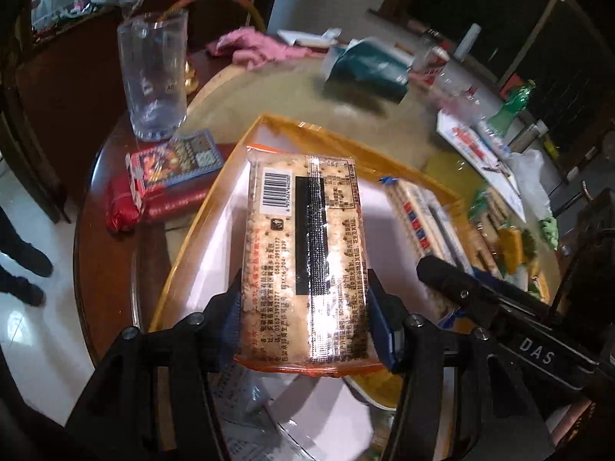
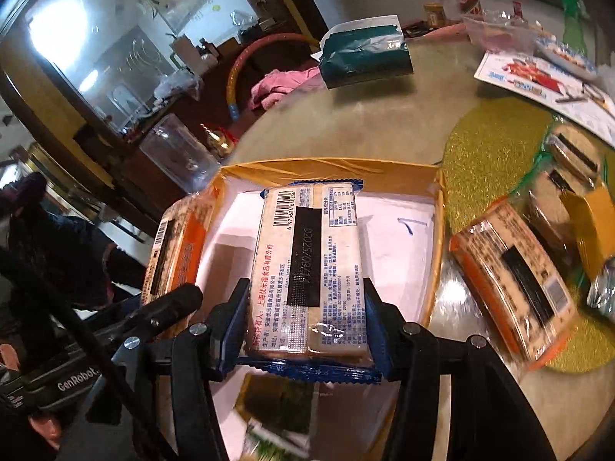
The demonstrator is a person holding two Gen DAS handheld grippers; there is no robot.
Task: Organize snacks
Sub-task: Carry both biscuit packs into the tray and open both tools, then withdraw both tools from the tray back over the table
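Across the round table (image 2: 384,123) sits an open cardboard box (image 2: 330,171) with orange-taped walls and a white floor, and both grippers hang over it, each carrying one snack. The left gripper (image 1: 305,307) has its fingers clamped on the long sides of an orange-trimmed cracker pack (image 1: 303,246), held above the box's near-left part. The right gripper (image 2: 305,322) is closed the same way on a blue-trimmed cracker pack (image 2: 311,265), held over the box's middle.

The job looks only partly done — the white floor is mostly bare, with just a dark green packet (image 2: 280,407) lying at the near end. Still outside, to the right of the box, are another orange pack (image 2: 515,280) on the gold mat (image 2: 496,146) and more packs farther right; a red snack roll (image 1: 153,199) lies to the left.

Room is decent inside the box, yet the two grippers are close together and the box walls stand on all sides — each pack probably needs to go down flat and clear of the rim. A tall glass (image 1: 153,77) stands far left, well apart from the box.
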